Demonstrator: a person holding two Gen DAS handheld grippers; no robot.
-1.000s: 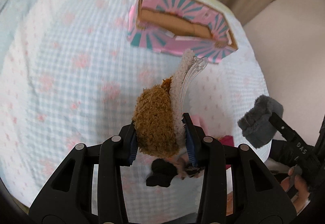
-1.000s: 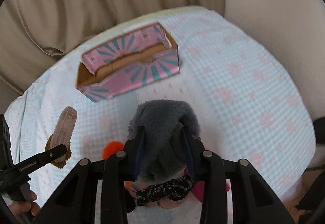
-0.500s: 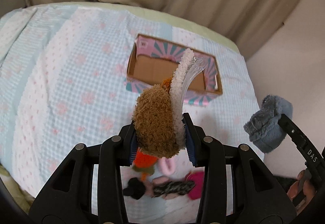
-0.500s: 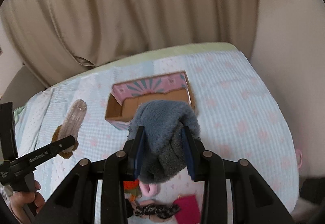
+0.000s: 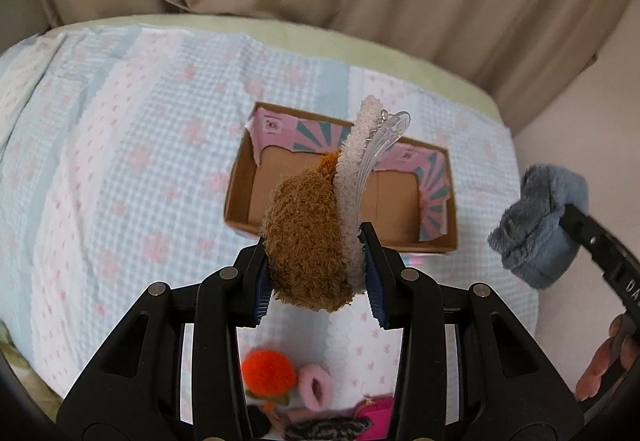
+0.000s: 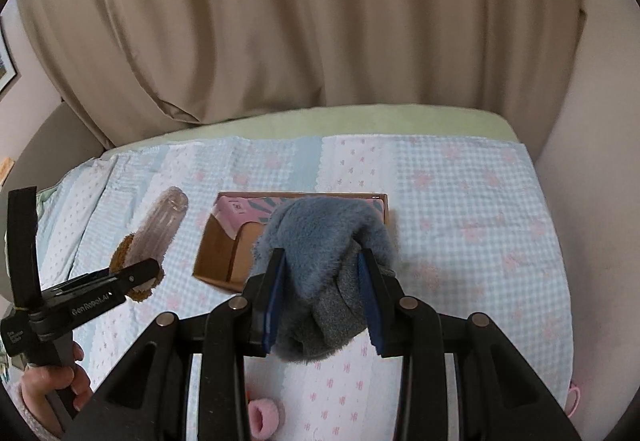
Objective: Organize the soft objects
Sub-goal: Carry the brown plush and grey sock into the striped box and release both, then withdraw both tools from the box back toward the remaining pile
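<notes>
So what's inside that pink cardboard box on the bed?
The pink box shows only bare brown cardboard floor. The fuzzy brown clip held in the left tongs covers its middle, so that part is hidden.

Soft, even indoor light; no glare.
Strong fisheye bending, dark corner vignette, slight motion blur, faint shadows.

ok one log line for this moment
left gripper: shut on brown clip | right gripper: shut on grey plush | box: open, empty | both held above quilt
</notes>
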